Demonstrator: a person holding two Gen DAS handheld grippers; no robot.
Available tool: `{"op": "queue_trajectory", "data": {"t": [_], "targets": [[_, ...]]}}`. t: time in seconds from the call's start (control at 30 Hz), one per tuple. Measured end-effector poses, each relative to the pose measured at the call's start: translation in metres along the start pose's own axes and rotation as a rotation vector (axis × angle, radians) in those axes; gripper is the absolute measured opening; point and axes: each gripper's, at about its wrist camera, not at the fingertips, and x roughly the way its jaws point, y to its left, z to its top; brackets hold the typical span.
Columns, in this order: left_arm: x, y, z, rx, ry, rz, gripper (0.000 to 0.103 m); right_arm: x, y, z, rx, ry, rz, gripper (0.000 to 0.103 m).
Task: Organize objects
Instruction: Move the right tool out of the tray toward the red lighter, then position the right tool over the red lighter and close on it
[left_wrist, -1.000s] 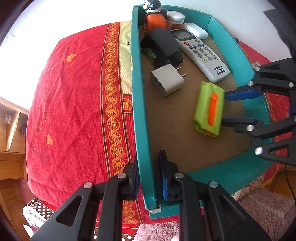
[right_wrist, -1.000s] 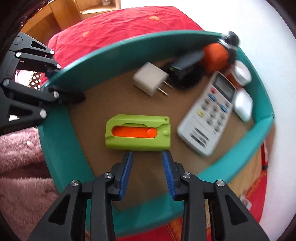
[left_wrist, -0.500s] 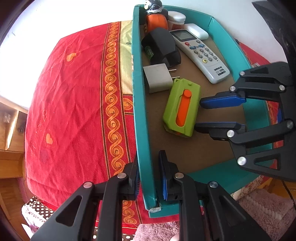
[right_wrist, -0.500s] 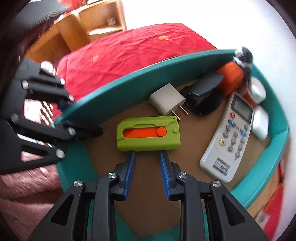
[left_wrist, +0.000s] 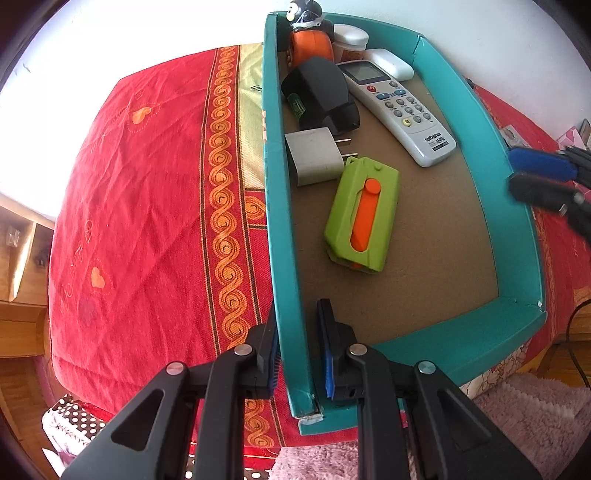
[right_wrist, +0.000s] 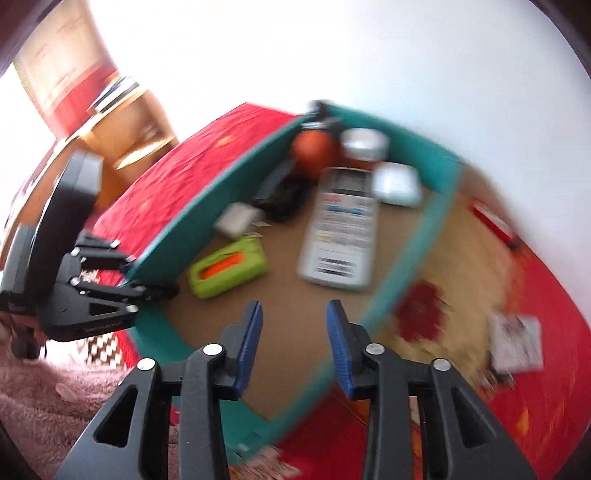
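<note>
between the left gripper's (left_wrist: 297, 345) blue pads, clenched, stands the side wall of the shallow teal cardboard tray (left_wrist: 275, 206). the right gripper (right_wrist: 294, 334), jaws opening on nothing, hangs above the tray's near corner. the lime-green plastic case with an orange slider (left_wrist: 364, 212) lies inside, touching the white plug adapter (left_wrist: 314, 160). risk: a tug could tear the frayed corner.

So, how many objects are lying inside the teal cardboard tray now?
7 visible: penguin toy on orange wheel, white-lidded jar, white case at the far end; black charger, grey remote, white plug adapter, green-orange cutter. Smaller things may be hidden.
</note>
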Motion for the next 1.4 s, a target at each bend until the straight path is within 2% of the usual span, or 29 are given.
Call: {"op": "queue_trajectory", "data": {"t": [0.27,0.33,0.4,0.53,0.63,0.77,1.0,1.13,1.4], "targets": [[0.000,0.000,-0.001,0.000,-0.003,-0.001,0.015,-0.010,-0.090,-0.023,0.296,0.015,-0.151,0.048],[0.000,0.001,-0.001,0.000,-0.001,-0.001,0.015,-0.005,-0.114,-0.018,0.383,0.012,-0.155,0.065],[0.000,0.000,0.000,-0.004,-0.001,-0.001,0.015,0.001,-0.126,-0.009,0.437,-0.010,-0.168,0.075],[0.000,0.000,0.001,-0.013,0.003,0.006,0.015,0.018,-0.150,0.014,0.539,-0.038,-0.194,0.077],[0.001,-0.002,0.002,-0.015,0.007,0.011,0.015,0.036,-0.160,0.032,0.547,-0.044,-0.255,0.083],[0.002,-0.003,0.002,-0.023,0.006,0.013,0.015,0.053,-0.168,0.053,0.567,-0.053,-0.322,0.083],[0.003,-0.003,0.001,-0.031,0.006,0.014,0.015,0.072,-0.172,0.073,0.575,-0.083,-0.337,0.084],[0.003,-0.003,0.001,-0.028,0.010,0.015,0.015,0.077,-0.170,0.077,0.575,-0.116,-0.360,0.088],[0.005,-0.002,0.003,-0.030,0.013,0.015,0.015,0.079,-0.177,0.081,0.582,-0.145,-0.368,0.089]]}}
